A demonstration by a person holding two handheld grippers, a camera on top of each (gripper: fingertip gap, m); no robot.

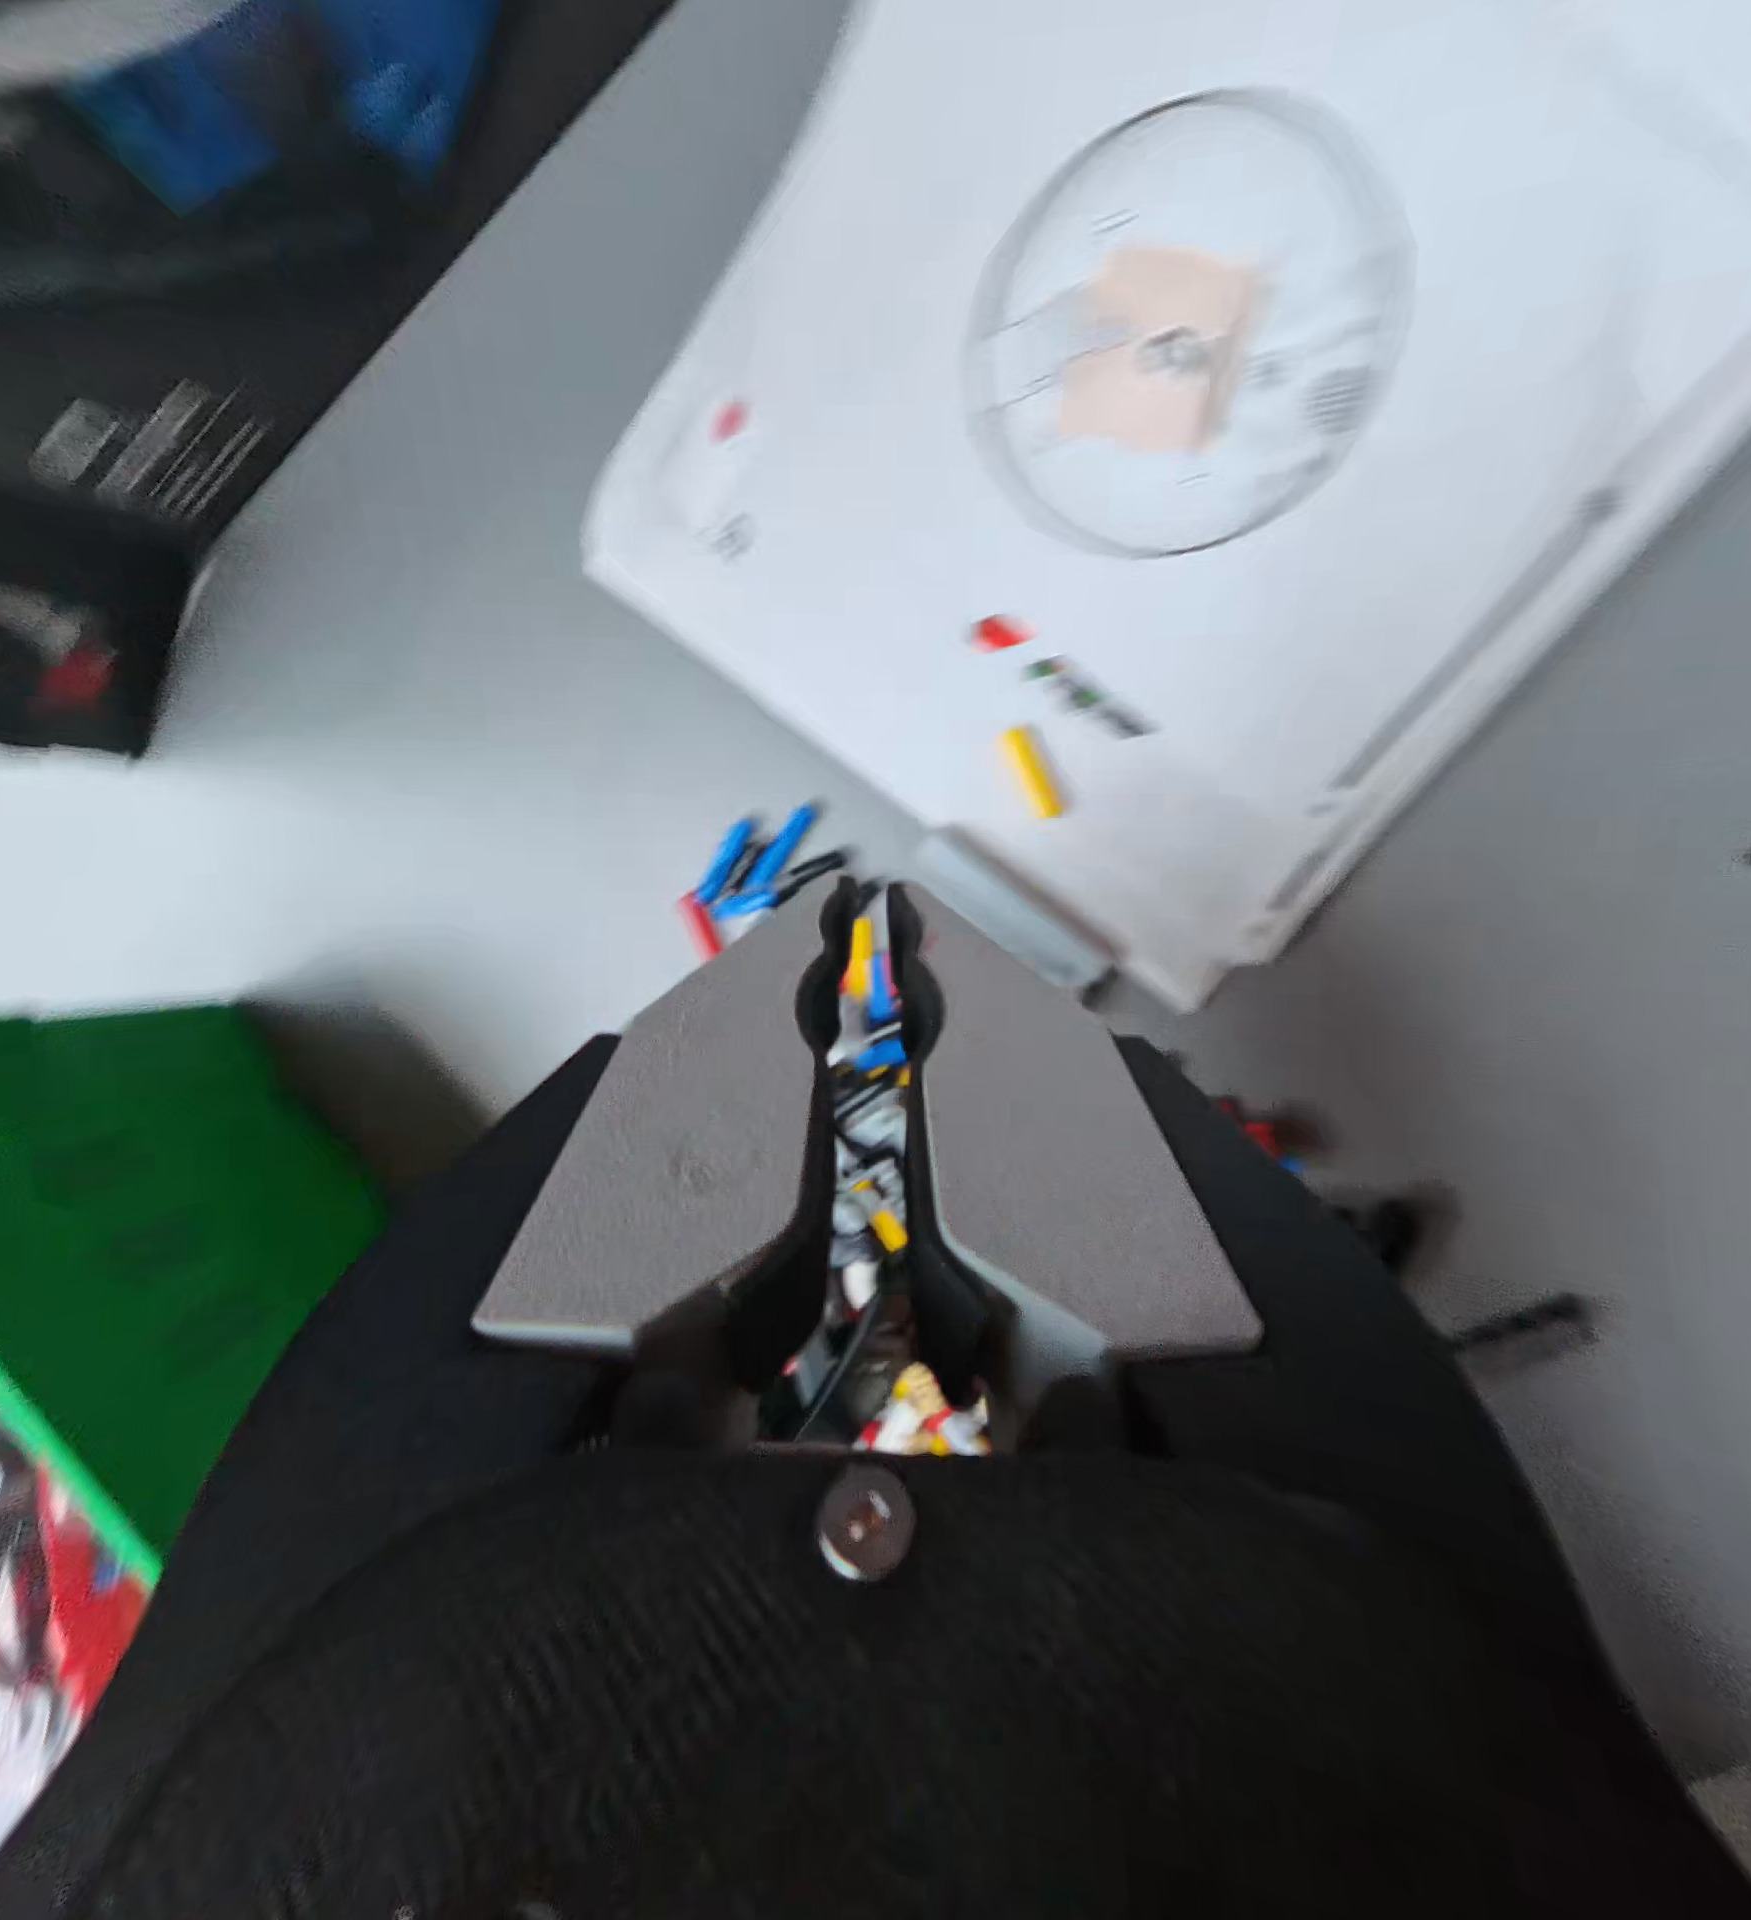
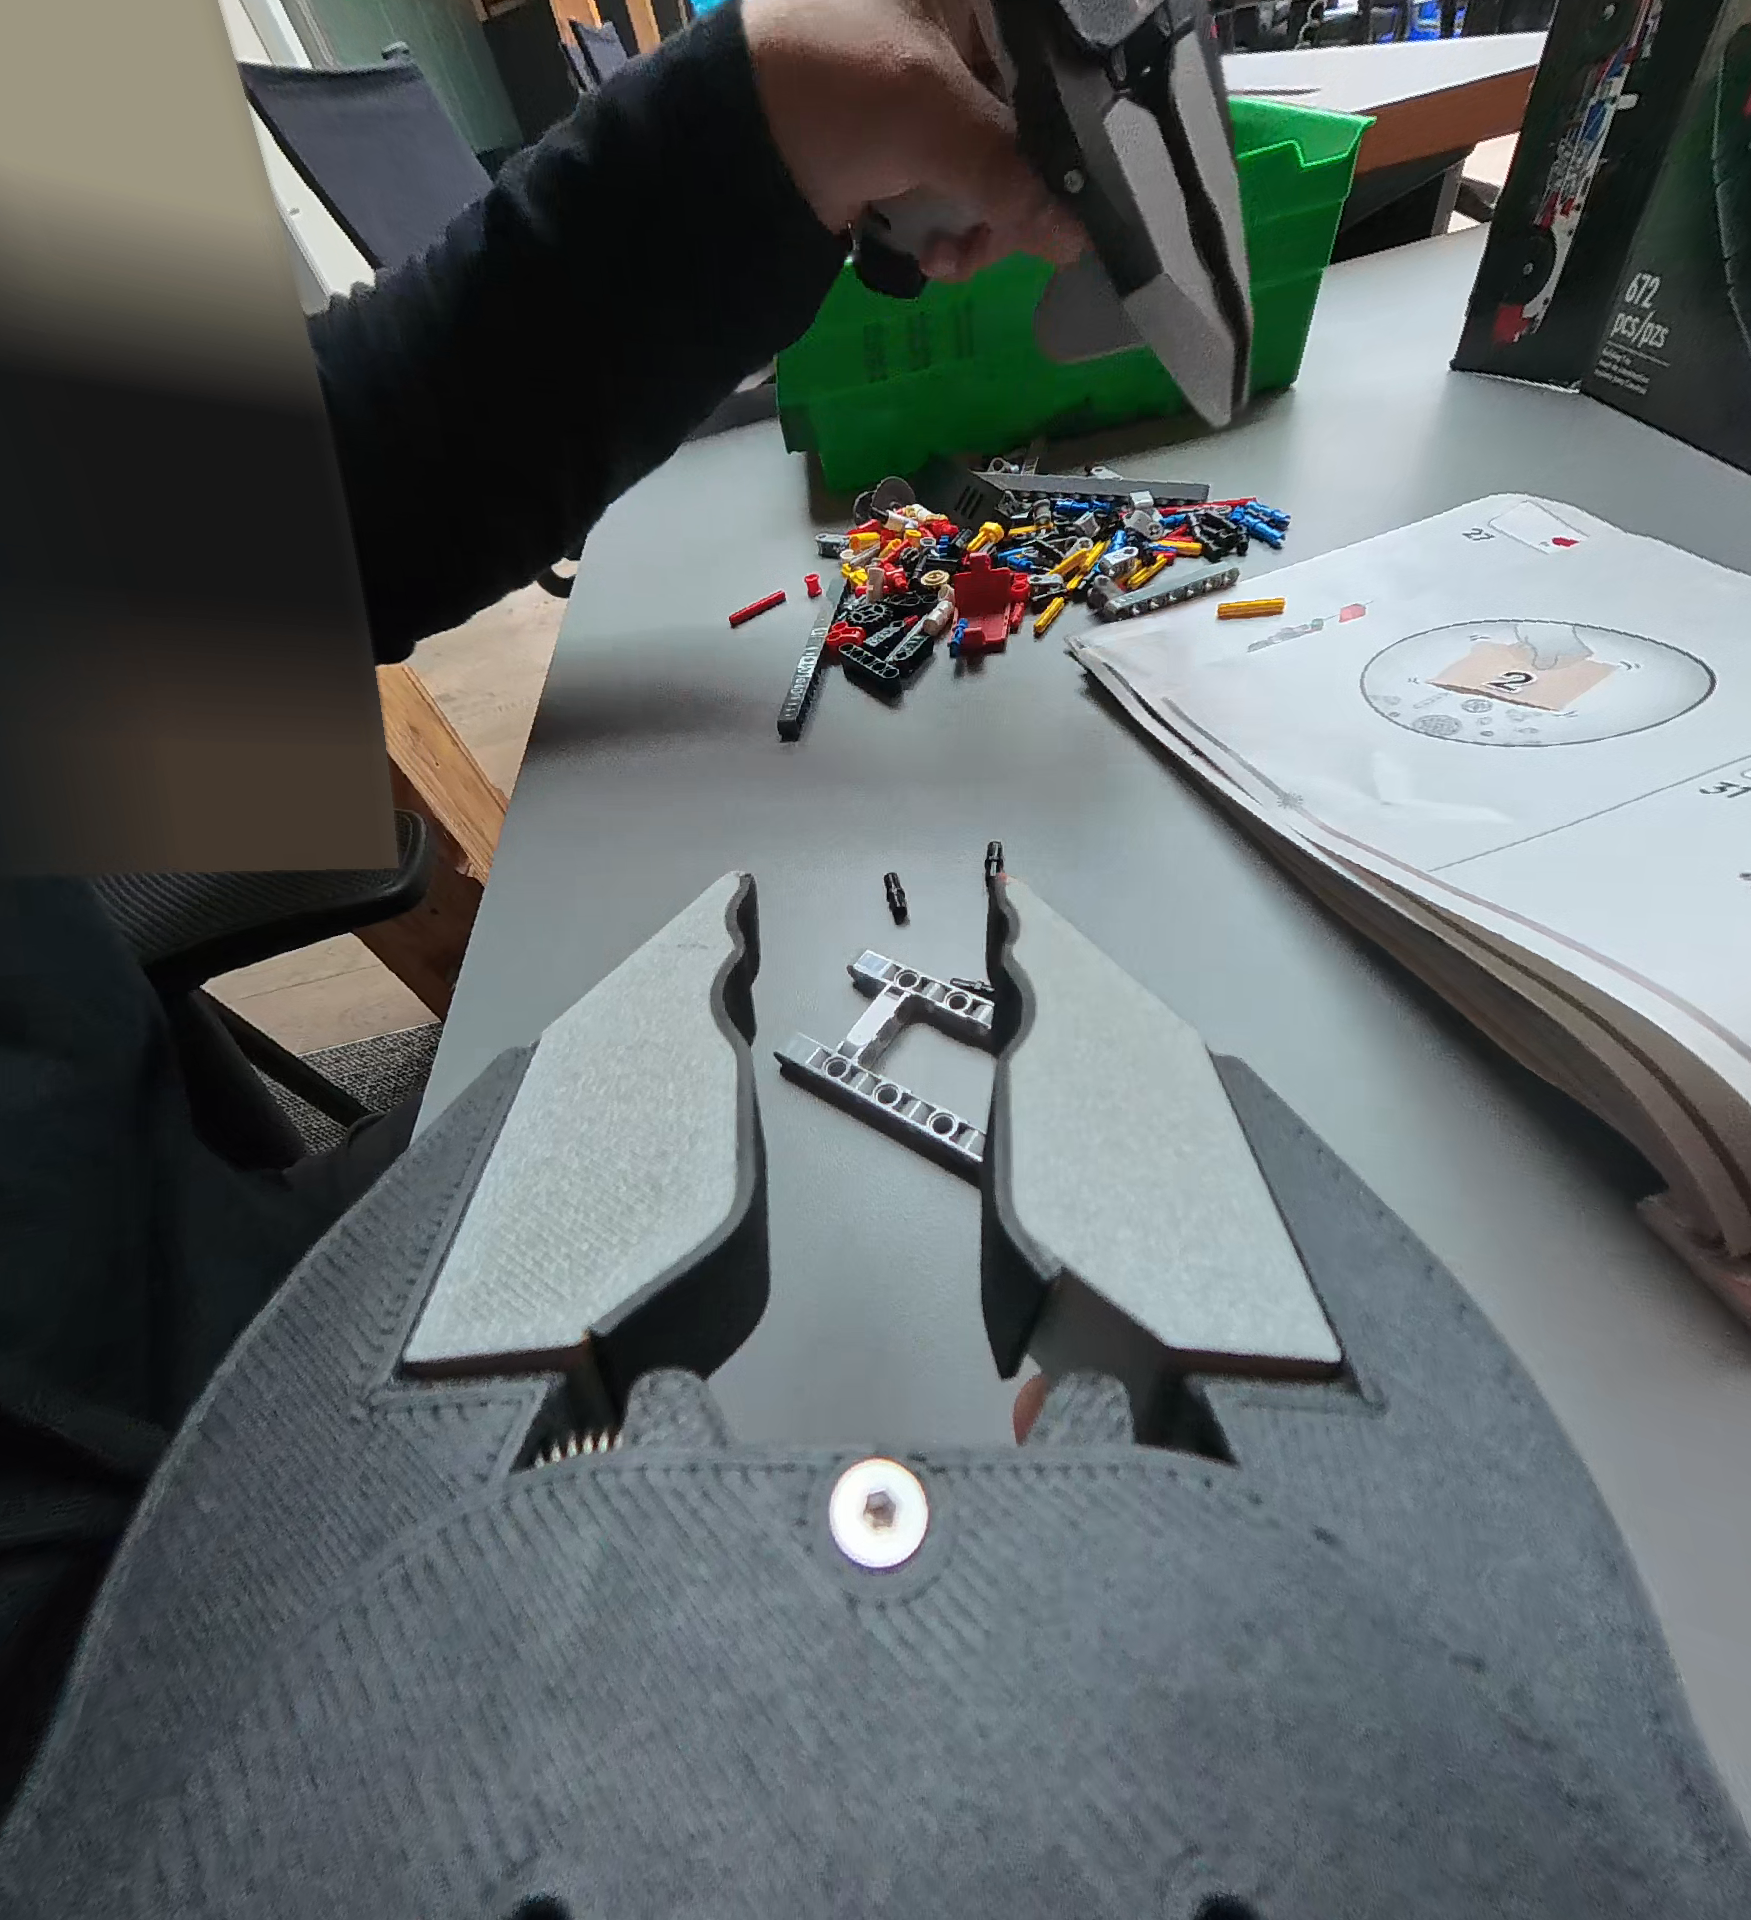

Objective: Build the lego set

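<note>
An early sub-assembly step is judged to be in hand, with parts being gathered for a small frame. Nearest in the right wrist view, the right hand-held gripper (image 2: 871,914) is being held low over the table (image 2: 642,790) with its jaws standing apart and nothing between them; the grey H-shaped frame (image 2: 897,1049) is being framed in the gap between the two fingers, lying flat on the table, its right end hidden behind the right finger; whether that finger is touching it cannot be told. Just beyond the fingertips, two black pins (image 2: 895,896) are lying loose on the table, one near the middle and one close by the right fingertip. To the right, the open instruction booklet (image 2: 1473,831) is lying on the table. Farther off, the pile of loose pieces (image 2: 1016,566) is spread near the green bin (image 2: 1297,208), and the left hand-held gripper (image 2: 1226,400) is being held above that pile, pointing down. In the blurred left wrist view, the left hand-held gripper (image 1: 869,896) is seen with its jaws nearly together; whether a piece is pinched between them cannot be told, since the coloured bits in the slit may be the pile below. The next move is judged to call for a pin being picked up and pressed into a hole of the frame; the frame would need steadying while that is done.
</note>
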